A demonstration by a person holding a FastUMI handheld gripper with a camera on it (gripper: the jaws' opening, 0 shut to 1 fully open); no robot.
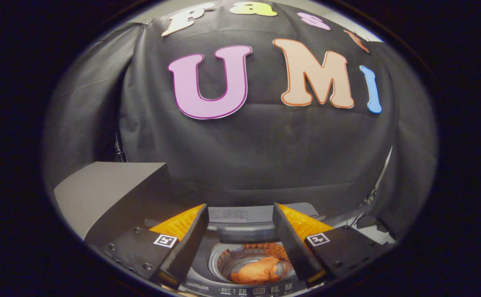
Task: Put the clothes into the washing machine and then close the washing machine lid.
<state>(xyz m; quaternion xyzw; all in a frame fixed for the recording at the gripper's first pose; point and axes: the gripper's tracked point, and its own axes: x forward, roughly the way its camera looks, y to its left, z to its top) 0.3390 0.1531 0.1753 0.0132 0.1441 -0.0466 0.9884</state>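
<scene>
Two fingers of the gripper (240,247) stood spread apart, holding nothing, above the open washing machine (240,231). An orange garment (259,272) lay inside its drum (224,260); black cloth (257,156) hung beyond.

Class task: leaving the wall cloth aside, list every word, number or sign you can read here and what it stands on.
None can be read.
Control panel of the washing machine: markings too small to read.
Panel behind the tub: faint print, blurred.
Square markers on the gripper: patterns, no words.
The jaws stand open above the orange garment.
</scene>
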